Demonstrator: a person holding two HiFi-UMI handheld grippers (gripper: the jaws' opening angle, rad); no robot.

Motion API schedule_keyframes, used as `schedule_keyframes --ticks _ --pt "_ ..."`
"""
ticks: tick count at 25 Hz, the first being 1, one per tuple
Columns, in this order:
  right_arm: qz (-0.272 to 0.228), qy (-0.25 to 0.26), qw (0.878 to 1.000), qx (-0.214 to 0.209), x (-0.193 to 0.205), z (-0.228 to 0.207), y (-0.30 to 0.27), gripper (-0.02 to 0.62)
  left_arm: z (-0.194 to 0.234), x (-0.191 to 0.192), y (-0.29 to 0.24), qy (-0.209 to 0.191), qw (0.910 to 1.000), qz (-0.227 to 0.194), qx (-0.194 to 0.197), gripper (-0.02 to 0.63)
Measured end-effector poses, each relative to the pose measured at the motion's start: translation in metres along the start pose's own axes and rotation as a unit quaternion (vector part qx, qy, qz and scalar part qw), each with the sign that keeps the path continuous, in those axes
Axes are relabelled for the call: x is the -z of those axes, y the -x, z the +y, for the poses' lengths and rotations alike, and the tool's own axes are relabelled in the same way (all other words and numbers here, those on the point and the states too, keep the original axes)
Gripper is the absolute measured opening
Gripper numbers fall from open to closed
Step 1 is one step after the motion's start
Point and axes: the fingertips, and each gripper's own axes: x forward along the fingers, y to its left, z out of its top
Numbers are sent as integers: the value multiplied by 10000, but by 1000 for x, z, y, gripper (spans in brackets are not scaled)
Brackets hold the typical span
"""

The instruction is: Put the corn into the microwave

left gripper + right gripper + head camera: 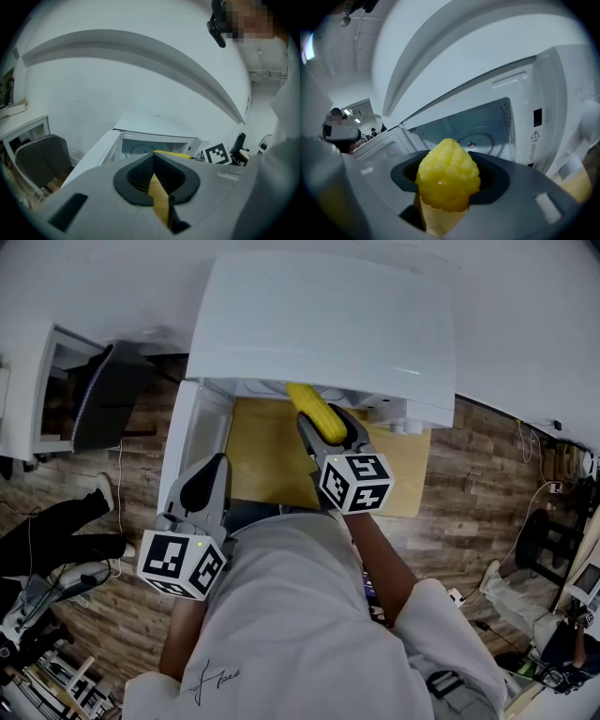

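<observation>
The corn (447, 176) is clamped in the right gripper's (449, 161) jaws, its long axis running along them and its tip aimed at the open microwave (487, 122) cavity — just short of the mouth, above the tan worktop (262, 456). A straight push forward onto the turntable (474, 140) looks enough. The left gripper (153, 158), jaws pressed together on nothing, hangs by the open door (192, 442) — the farther hand.

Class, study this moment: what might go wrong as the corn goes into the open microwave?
The corn juts beyond the right gripper, so its tip may knock the microwave frame. Being round, it may roll on the turntable once released.
</observation>
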Motion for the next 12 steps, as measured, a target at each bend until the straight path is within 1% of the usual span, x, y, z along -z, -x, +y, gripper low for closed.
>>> schedule_keyframes --ticks 9,12 --pt "2 26 9999 135 1 -11 -20 261 2 0 -2 123 9999 60 58 -3" --pt "3 44 9998 176 1 -13 -27 261 2 0 -2 109 9999 76 60 -3"
